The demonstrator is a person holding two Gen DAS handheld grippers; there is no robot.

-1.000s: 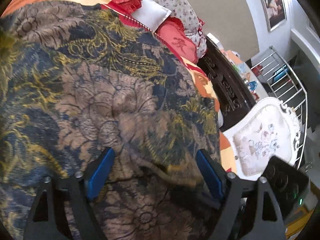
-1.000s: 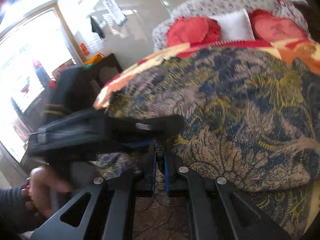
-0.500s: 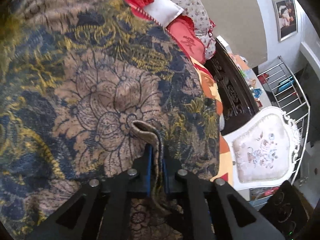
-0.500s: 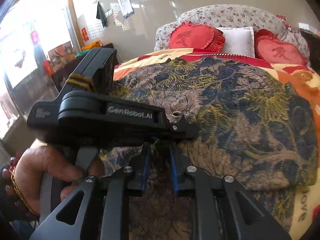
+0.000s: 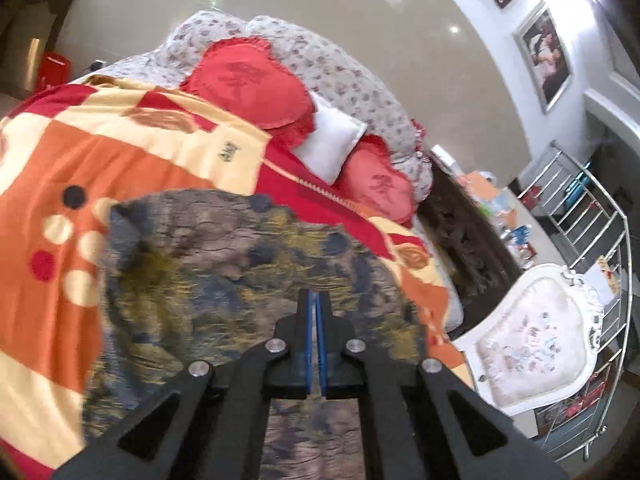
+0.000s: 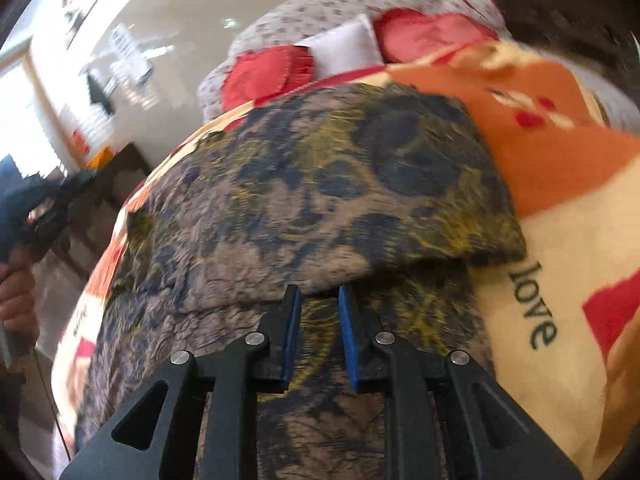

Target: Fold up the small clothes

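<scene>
A brown, navy and gold floral garment (image 5: 224, 264) lies on an orange, red and cream bedspread (image 5: 60, 160). It shows folded over on itself in the right wrist view (image 6: 328, 200), with an upper layer over a lower one. My left gripper (image 5: 316, 300) is shut with its blue pads together above the garment; no cloth shows between them. My right gripper (image 6: 318, 296) is slightly open, its tips at the folded edge of the garment, holding nothing. The left gripper and the hand on it show blurred at the left edge of the right wrist view (image 6: 28, 208).
Red cushions (image 5: 248, 84) and a white pillow (image 5: 334, 142) lie at the head of the bed. A dark carved bed frame (image 5: 464, 232), a white ornate chair (image 5: 532, 340) and a metal rack (image 5: 592, 216) stand to the right.
The left gripper shut on a cloth fold, then lifted away. The right gripper has opened slightly. The garment now lies folded, with more bedspread showing around it.
</scene>
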